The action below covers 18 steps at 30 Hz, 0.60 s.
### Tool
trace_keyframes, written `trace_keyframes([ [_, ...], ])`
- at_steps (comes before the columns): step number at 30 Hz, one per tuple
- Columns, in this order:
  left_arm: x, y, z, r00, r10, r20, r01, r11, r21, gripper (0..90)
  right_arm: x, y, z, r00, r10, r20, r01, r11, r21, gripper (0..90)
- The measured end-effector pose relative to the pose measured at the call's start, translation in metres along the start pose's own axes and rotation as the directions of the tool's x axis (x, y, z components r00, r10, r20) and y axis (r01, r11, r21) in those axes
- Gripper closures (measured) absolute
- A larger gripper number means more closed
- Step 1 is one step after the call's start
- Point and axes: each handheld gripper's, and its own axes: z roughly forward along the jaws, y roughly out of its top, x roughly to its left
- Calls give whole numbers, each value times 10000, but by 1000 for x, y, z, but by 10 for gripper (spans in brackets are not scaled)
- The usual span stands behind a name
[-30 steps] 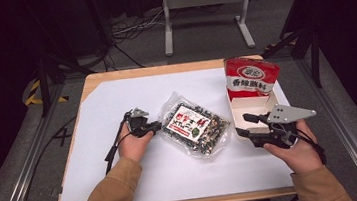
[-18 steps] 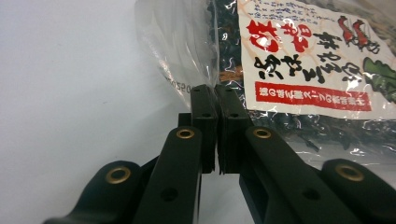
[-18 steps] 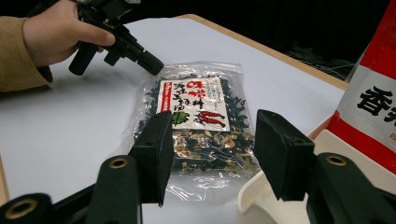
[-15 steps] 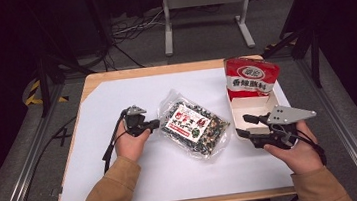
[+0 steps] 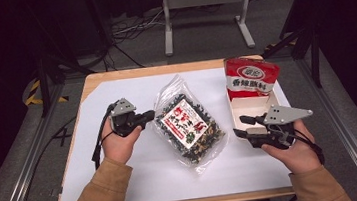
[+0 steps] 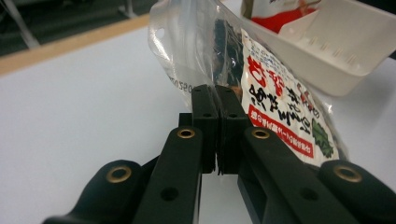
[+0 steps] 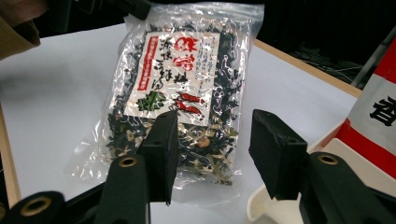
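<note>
The clear bag of dried mix [image 5: 188, 128] lies flat near the middle of the table [image 5: 126, 196], its red-and-white label facing up, and everything else is placed here relative to that bag. The left tongs [image 5: 149, 116] sit at the bag's left edge, by its upper, transparent end; in the left gripper view the two black jaws are pressed together with no gap between the pads, and the bag's clear plastic [image 6: 196, 51] rises right at their tips. Whether a fold of that plastic is caught between the pads cannot be told from these pictures, since the jaw faces hide the contact line. The left hand [image 5: 118, 142] wraps the body of the tongs from below, with the cable trailing off away from the bag. The right tongs [image 5: 242, 126] lie to the right of the bag, near its lower right corner, apart from it; in the right gripper view the jaws stand wide apart, nothing between them, the bag [image 7: 182, 93] lying beyond them on the table. The right hand [image 5: 292, 151] holds them low over the table. A white tray [image 5: 252, 105] stands just right of the bag, and a red-and-white packet [image 5: 252, 77] stands upright at the tray's far end.
</note>
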Motion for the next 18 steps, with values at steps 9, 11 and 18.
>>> trace_keyframes([
  [9,-26,19,-27,9901,1401,31,-1392,9856,-961,885,0,22,13,9986,-324,-417,336,9991,271,520],
  [11,-28,20,-29,9883,1527,2,-1519,9833,-1002,886,0,24,15,9983,-344,-475,359,9989,315,513],
  [18,-42,25,-38,9676,2523,51,-2492,9585,-1386,885,-2,33,34,9963,-168,-840,213,9984,532,426],
])
